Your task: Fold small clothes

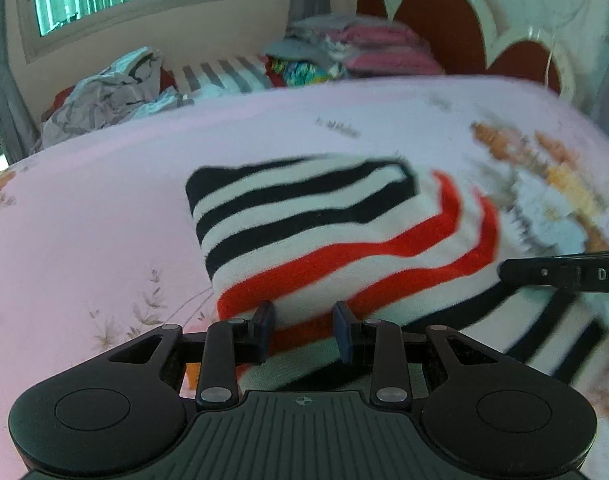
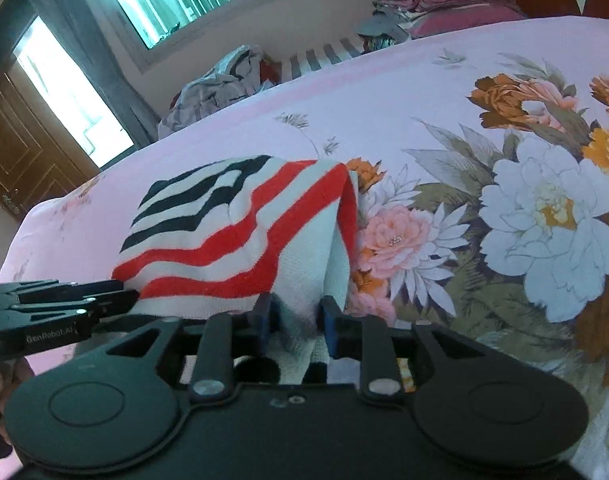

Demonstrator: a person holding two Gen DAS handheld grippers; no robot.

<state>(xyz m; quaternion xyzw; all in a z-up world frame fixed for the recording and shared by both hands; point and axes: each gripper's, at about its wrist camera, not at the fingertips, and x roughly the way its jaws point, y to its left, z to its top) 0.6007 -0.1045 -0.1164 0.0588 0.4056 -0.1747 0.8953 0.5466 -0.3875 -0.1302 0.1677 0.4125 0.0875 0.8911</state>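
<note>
The striped garment lies folded on the pink floral bedsheet directly ahead of both grippers, its near edge lifted into them. In the left wrist view, the left gripper has its two fingers partly apart with a red-striped fold of cloth running between them; the pads look to be touching the knit on each side, though motion blur softens the contact. In the right wrist view, the right gripper is narrowed onto a bunched white-grey edge of the same garment — cloth fills the gap between its fingers.

Beyond the left gripper the garment's far-left edge ends cleanly, and open sheet stretches to the left and ahead as far as the bed's rim. To its right the other tool's dark finger reaches in, touching or just above the fabric; which, I cannot tell. For the right gripper, the garment's right edge drops in a steep fold just ahead, and bare flowered sheet spreads wide to the right. The left tool sits close at its left.

Far ahead, past the bed's edge, lie crumpled grey laundry and a stack of folded clothes, both blurred. The garment's near portion is hidden under both gripper bodies.
</note>
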